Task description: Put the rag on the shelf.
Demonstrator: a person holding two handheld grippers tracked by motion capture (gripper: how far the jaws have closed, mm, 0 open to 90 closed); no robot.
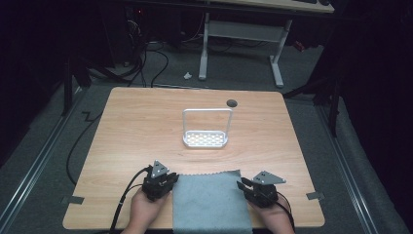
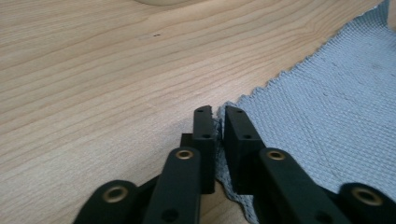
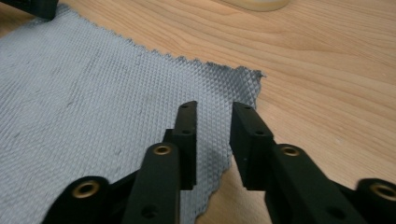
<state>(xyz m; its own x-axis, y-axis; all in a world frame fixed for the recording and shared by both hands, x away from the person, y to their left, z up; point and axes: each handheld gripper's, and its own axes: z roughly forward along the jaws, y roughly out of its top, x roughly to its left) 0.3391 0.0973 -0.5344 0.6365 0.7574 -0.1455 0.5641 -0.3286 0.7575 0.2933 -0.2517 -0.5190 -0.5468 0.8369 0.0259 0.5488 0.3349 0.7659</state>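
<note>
Overhead, a grey cloth lies flat at the table's near edge, the rack beyond it bare. The left gripper pinches the cloth's left corner. The right gripper straddles the right edge, jaws apart; lifting remains.

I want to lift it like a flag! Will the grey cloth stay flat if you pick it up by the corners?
Probably not. The grey cloth lies thin and flat on the table, so it likely sags between the left gripper and right gripper. Its woven texture should grip well. It looks light.
</note>
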